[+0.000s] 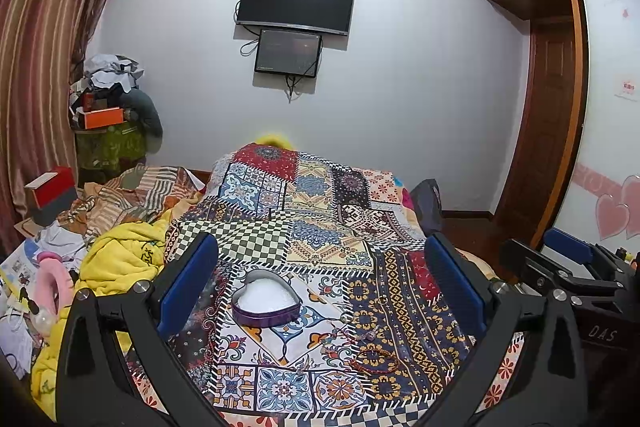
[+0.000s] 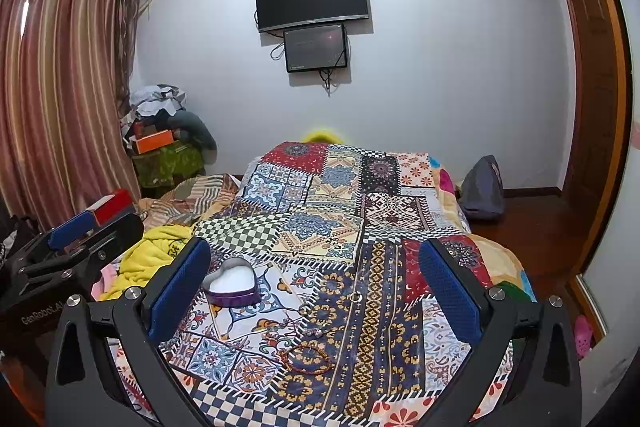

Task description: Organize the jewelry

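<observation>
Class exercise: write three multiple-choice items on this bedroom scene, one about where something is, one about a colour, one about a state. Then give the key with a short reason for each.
1. Where does the heart-shaped tin sit?
A. on the patchwork cloth
B. on the floor
C. on the wardrobe

2. What colour is the tin's outer wall?
A. orange
B. purple
C. green

3. How does the right hand-held gripper stand?
A. shut on a bracelet
B. shut on the tin
C. open, holding nothing

Key: A, the tin rests on the patterned cloth; B, its side is purple; C, the blue pads stand wide apart, and the red bracelet lies loose.

Left claw (image 1: 320, 267) spread wide, right claw (image 2: 316, 267) likewise
</observation>
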Tool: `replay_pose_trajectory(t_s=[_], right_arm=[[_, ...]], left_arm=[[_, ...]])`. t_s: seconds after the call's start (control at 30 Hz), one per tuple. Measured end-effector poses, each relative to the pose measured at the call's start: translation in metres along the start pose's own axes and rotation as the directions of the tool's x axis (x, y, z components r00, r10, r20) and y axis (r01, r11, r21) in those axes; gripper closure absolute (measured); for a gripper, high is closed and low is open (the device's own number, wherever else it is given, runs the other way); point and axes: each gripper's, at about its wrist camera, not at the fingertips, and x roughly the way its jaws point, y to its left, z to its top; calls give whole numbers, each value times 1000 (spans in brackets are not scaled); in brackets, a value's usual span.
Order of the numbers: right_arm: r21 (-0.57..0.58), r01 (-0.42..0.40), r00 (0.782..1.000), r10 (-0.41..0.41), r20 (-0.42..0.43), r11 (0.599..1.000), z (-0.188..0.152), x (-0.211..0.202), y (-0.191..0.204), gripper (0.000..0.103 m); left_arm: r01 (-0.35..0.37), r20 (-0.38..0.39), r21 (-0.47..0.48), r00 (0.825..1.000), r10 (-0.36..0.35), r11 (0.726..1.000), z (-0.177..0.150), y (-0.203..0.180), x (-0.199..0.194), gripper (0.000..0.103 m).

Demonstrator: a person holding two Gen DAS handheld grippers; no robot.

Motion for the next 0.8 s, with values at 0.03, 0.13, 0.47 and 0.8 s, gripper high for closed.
replay_pose_trajectory(t_s=[0.03,0.13,0.47,0.8], right_arm=[[-1,3,1000,-3,0,1000,0,0,0,0],[-3,11,1000,-11,2,1000,0,-2,0,0],[2,28,1000,-28,2,1000,1,-3,-3,0],[-1,49,999,-49,-5,999,0,-1,-5,0]], left_arm=[[2,1,1,1000,-2,1000,0,0,0,0],[8,1,2,1000,-8,1000,0,0,-1,0],[23,0,12,1000,-23,1000,1,-4,1,0],[25,-8,15,1000,-25,1000,0,-7,5,0]])
